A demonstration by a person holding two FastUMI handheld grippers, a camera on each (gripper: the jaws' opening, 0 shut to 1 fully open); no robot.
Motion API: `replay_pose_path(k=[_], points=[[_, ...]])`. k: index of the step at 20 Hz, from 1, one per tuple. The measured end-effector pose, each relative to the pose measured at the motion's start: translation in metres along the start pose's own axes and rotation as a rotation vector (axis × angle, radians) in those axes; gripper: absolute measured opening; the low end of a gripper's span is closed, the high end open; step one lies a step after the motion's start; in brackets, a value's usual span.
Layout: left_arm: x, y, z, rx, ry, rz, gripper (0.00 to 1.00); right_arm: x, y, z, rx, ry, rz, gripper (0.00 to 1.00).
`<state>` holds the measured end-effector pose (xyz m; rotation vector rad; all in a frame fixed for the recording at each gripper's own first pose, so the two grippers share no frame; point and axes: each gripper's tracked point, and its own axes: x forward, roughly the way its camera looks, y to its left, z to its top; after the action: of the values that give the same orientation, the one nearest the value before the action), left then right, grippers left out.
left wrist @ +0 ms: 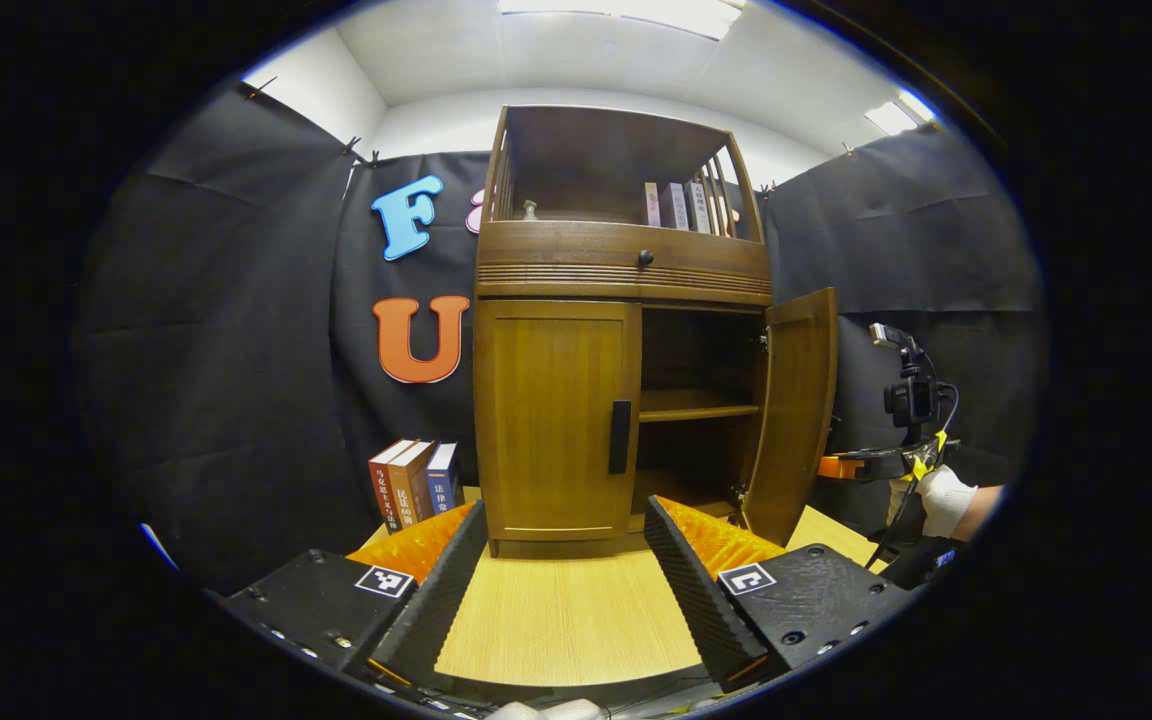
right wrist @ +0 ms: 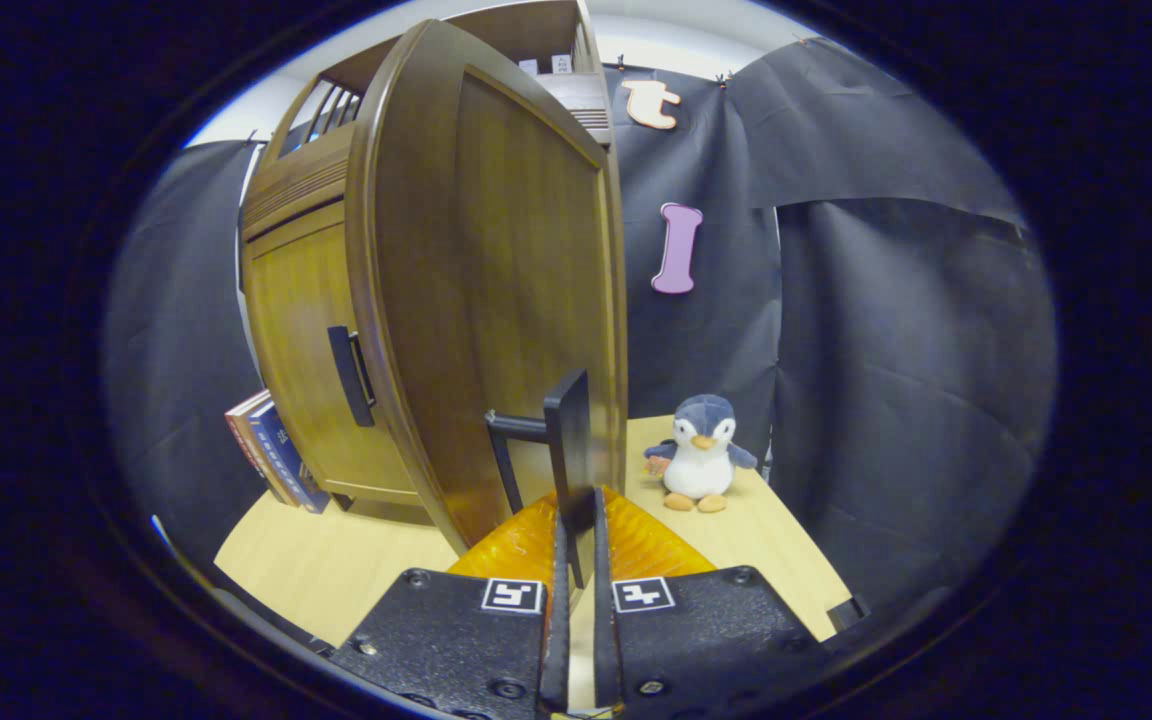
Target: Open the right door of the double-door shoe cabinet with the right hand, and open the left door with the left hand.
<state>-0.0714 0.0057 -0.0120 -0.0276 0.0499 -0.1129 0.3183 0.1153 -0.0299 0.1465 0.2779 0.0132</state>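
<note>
Ahead – left gripper wide, clear.

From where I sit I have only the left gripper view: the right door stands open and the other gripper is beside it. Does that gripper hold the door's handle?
Observer: Yes. In the right gripper view the right gripper is closed on the right door handle, with one finger on each side of it.
Operator: Is anything on the table behind that door? The door hides that part from me.
Observer: A plush penguin stands upright on the table, past the outer edge of the right door. It appears not to touch the door.
</note>
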Motion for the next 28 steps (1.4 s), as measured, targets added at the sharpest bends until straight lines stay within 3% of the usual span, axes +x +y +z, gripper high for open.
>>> replay_pose_path(k=[2,3,7,15,16,17,22,28], points=[[0.007,-0.013,0.004,-0.001,-0.002,-0.006,1.00,-0.002,-0.009,0.002,0.000,-0.001,-0.001,0.09],[0.011,-0.021,0.006,-0.004,-0.005,-0.007,0.95,-0.002,-0.012,0.003,0.003,-0.001,0.003,0.08],[0.022,-0.053,0.014,-0.001,-0.014,0.011,0.95,0.001,-0.033,0.005,-0.022,0.007,0.019,0.04],[0.021,-0.114,0.012,-0.020,0.007,0.086,0.95,0.005,-0.038,0.010,-0.015,0.027,0.148,0.04],[0.019,-0.122,0.011,-0.016,0.010,0.098,1.00,0.004,-0.039,0.010,-0.022,0.027,0.163,0.04],[0.018,-0.128,0.012,-0.013,0.009,0.112,0.95,0.005,-0.039,0.012,-0.028,0.028,0.177,0.04],[0.005,-0.153,0.005,-0.025,0.013,0.173,0.95,0.002,-0.045,0.010,-0.029,0.040,0.271,0.04],[-0.004,-0.167,0.002,-0.013,0.018,0.196,0.95,0.002,-0.046,0.011,-0.068,0.044,0.315,0.04]])
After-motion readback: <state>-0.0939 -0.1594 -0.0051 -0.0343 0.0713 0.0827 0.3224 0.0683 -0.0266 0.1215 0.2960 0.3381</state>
